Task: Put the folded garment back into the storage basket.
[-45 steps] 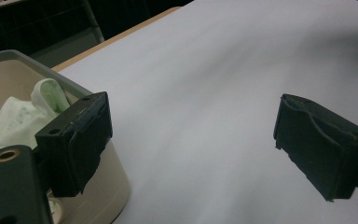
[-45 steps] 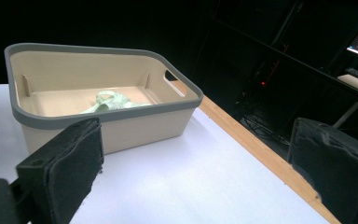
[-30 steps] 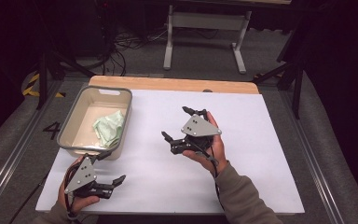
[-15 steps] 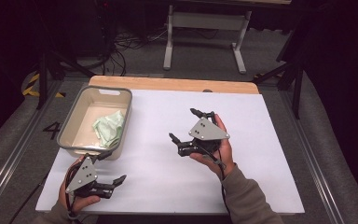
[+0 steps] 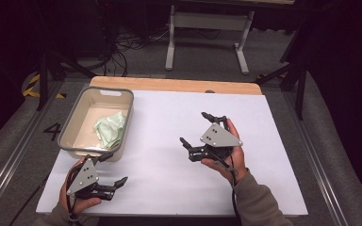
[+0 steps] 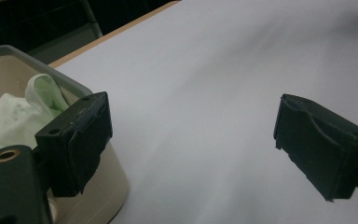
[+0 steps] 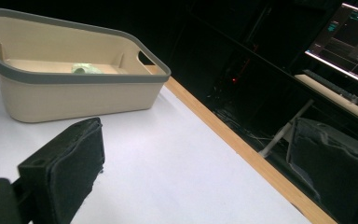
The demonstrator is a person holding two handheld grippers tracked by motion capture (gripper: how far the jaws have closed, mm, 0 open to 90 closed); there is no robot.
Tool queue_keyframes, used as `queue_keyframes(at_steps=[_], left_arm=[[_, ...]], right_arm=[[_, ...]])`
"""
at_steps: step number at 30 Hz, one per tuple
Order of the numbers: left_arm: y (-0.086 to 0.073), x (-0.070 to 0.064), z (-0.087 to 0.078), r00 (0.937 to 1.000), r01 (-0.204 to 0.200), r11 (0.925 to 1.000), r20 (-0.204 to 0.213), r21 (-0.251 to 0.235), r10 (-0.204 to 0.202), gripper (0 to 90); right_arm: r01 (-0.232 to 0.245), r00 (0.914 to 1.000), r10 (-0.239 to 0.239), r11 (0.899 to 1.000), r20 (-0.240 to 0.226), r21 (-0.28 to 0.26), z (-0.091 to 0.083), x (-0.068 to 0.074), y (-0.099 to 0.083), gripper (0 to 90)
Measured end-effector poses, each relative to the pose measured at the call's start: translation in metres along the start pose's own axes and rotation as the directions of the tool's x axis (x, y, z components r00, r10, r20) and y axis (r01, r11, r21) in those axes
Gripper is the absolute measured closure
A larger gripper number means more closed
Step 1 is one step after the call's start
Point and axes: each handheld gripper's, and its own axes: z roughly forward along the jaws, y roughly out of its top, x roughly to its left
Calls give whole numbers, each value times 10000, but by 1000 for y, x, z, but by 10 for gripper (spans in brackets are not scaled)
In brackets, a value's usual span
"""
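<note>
A beige bin (image 5: 125, 123) with a grey rim stands at the table's left, and a pale green cloth (image 5: 110, 130) lies crumpled inside it. My left gripper (image 5: 115, 167) is open just in front of the bin's near corner, holding nothing. In the left gripper view, the left gripper (image 6: 198, 140) has one jaw over the bin's wall (image 6: 103, 190), with the cloth (image 6: 22, 112) behind it. My right gripper (image 5: 194, 127) is open over the middle of the white tabletop (image 5: 160, 122), pointing towards the bin. The right gripper (image 7: 198, 168) faces the bin (image 7: 74, 98) and the cloth (image 7: 86, 69).
The table has a wooden strip (image 5: 169, 85) along its far edge. Behind it are a metal stand (image 5: 207, 28) and floor cables. A lit monitor (image 7: 349, 37) glows at the far right of the right gripper view.
My right gripper has drifted to the right, away from the bin, still open. The left gripper has barely moved.
</note>
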Motion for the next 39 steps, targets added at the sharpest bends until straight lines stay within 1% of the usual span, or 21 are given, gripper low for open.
queue_keyframes(at_steps=[7, 12, 13, 14, 16, 24, 25, 35, 36, 38, 39], left_arm=[[0, 0, 0, 10000, 9, 10000, -26, 5, -9, 123], [0, 0, 0, 10000, -7, 10000, -16, -11, 7, 123], [0, 0, 0, 10000, -71, 10000, -64, 8, 71, 123], [0, 0, 0, 10000, -5, 10000, -27, 12, 5, 123], [0, 0, 0, 10000, -24, 10000, -21, 34, 24, 123], [0, 0, 0, 10000, -26, 10000, -14, 15, 26, 123], [0, 0, 0, 10000, -73, 10000, -56, 30, 73, 123], [0, 0, 0, 10000, -32, 10000, -22, 15, 32, 123], [0, 0, 0, 9999, -93, 9999, -61, 38, 93, 123], [0, 0, 0, 10000, -18, 10000, -33, 38, 18, 123], [0, 0, 0, 9999, -79, 10000, -64, 48, 79, 123]], right_arm=[[122, 9999, -123, 9999, 116, 95, -8, -2, -4, 45], [121, 9997, -124, 9998, 191, 151, -12, -3, -6, 45], [154, 9996, -157, 9998, 217, 140, -13, -4, -7, 45], [136, 9996, -139, 9998, 229, 127, -14, -4, -7, 45], [145, 9996, -148, 9998, 259, 126, -16, -5, -8, 45], [202, 9994, -208, 9995, 268, 236, -23, -5, -12, 44], [213, 9993, -221, 9994, 295, 256, -23, -5, -13, 44], [261, 9991, -272, 9992, 330, 318, -31, -4, -18, 43], [262, 9991, -272, 9992, 326, 309, -32, -4, -18, 43], [282, 9990, -293, 9991, 349, 320, -34, -4, -19, 43], [300, 9988, -312, 9990, 365, 317, -34, -4, -20, 43]])
